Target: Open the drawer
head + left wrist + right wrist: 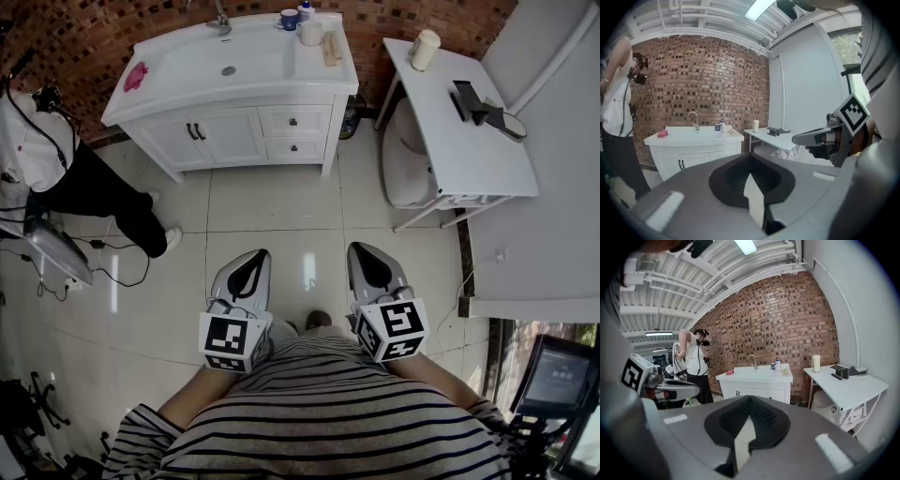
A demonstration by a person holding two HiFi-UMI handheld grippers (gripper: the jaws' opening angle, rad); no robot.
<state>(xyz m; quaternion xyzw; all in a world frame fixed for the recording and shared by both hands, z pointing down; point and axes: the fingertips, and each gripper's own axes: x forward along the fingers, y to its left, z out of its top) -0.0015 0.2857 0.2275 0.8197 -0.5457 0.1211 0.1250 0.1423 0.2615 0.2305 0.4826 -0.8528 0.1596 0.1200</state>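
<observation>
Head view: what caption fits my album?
Left gripper and right gripper, both shut, face a white cabinet with closed drawers.

The head view is taken from high above and is aimed steeply down at the tiled floor (pixel 281 206), the sink cabinet (pixel 234 131) lying well ahead. Each gripper view is taken low, facing the distant brick wall (pixel 787 329). The sink cabinet and white table (pixel 469 150) are shared by all three.
</observation>
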